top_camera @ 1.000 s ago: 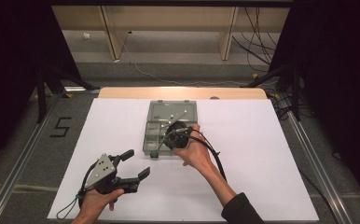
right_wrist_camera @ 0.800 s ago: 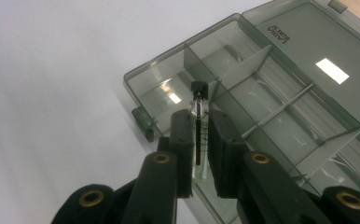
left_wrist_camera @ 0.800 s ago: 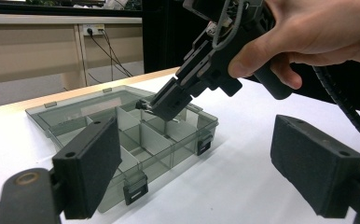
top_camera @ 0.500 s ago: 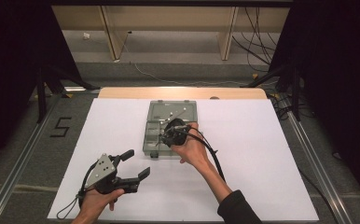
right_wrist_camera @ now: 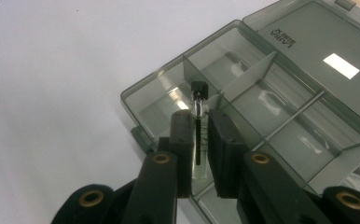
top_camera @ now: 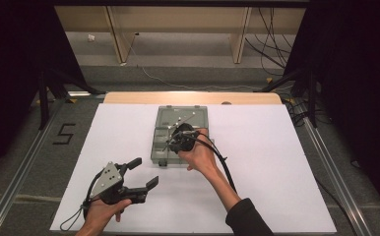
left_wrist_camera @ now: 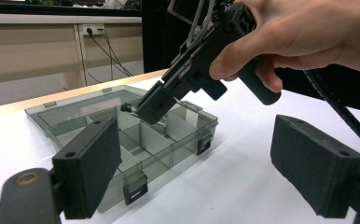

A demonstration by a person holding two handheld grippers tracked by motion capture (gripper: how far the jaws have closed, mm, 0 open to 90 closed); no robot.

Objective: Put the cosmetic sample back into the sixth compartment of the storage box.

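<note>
Vial: small clear glass tube (right_wrist_camera: pixel 198 122) with a black cap, pinched between the right gripper's (right_wrist_camera: pixel 200 140) jaws, its lower end hidden by them; held over a front compartment of the box.
Box: smoky plastic organizer (top_camera: pixel 170 144) with dividers, lid laid open flat behind; contents hard to make out.
Left gripper (top_camera: pixel 138 173): jaws wide apart, holding nothing, near the table's (top_camera: pixel 276 147) front edge.

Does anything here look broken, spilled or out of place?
Nothing stands out. The grey plastic box lies open and square on the white table, its dividers straight and nothing spilled. The right claw grips a small clear vial with a black cap over the box; the left claw rests open, off to the side.
</note>
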